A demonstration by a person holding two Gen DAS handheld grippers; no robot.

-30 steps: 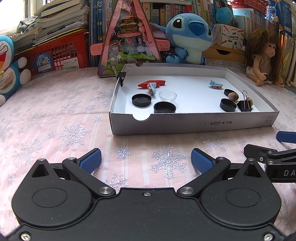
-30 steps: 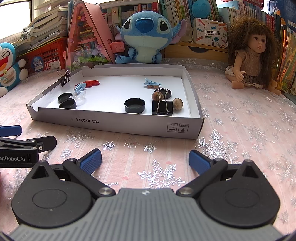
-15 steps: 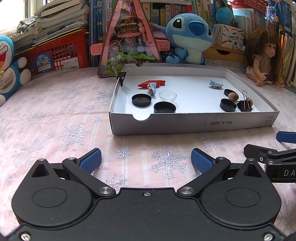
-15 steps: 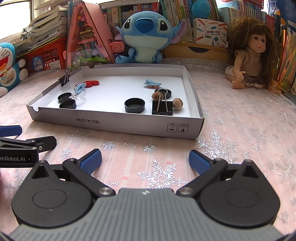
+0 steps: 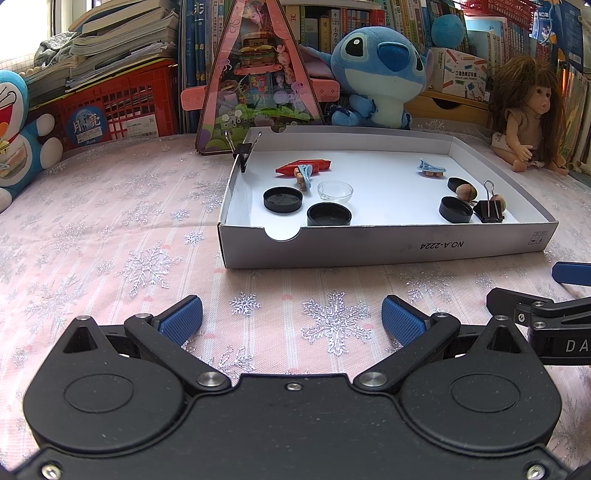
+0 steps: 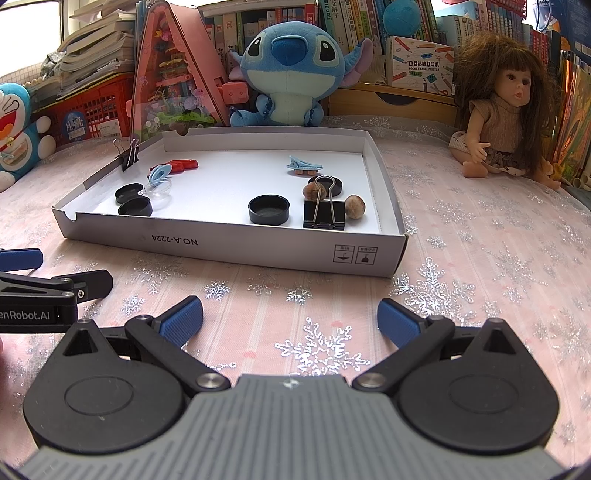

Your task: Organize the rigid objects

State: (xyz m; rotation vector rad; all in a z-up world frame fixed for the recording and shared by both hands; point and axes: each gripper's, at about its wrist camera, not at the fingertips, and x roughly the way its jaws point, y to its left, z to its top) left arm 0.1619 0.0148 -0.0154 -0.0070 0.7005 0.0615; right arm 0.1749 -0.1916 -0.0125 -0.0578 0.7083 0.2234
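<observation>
A shallow white cardboard tray [image 5: 388, 247] lies on the pink snowflake-patterned tablecloth [image 5: 110, 229]. Both the left gripper [image 5: 291, 319] and the right gripper [image 6: 290, 317] hover short of the tray's near wall, blue-padded fingers spread wide and empty. Inside the tray, a black binder clip [image 6: 324, 216] sits near its right wall between two brown nuts [image 6: 355, 205], with round black lids [image 6: 268, 209] nearby. A clear small dish [image 5: 335, 190] and a red clip [image 5: 303, 167] lie toward its left wall.

Home playroom (bookshelves [image 5: 332, 22], plush toy [image 6: 291, 62], doll [image 6: 498, 110]).
</observation>
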